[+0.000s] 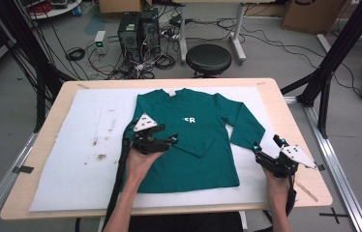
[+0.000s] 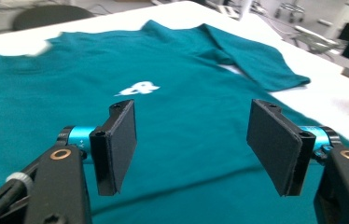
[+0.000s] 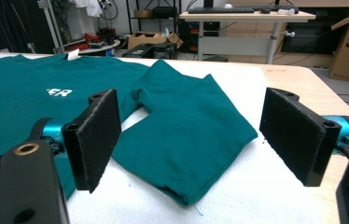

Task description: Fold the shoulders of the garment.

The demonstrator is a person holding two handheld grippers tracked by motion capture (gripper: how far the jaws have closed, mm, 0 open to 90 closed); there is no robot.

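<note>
One camera looks down over the green shirt (image 1: pixel 188 140); two ride low and close, sharing its white lettering (image 2: pixel 138 87).

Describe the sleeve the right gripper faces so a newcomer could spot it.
On the table a white mat holds a teal shirt. Its sleeve on the right gripper's side juts out over the mat; the other sleeve is folded across the chest.

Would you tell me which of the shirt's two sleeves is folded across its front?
The sleeve beside the left tool: it lies across the shirt's body, cuff near the middle. The other sleeve spreads out onto the white mat toward the right tool.
</note>
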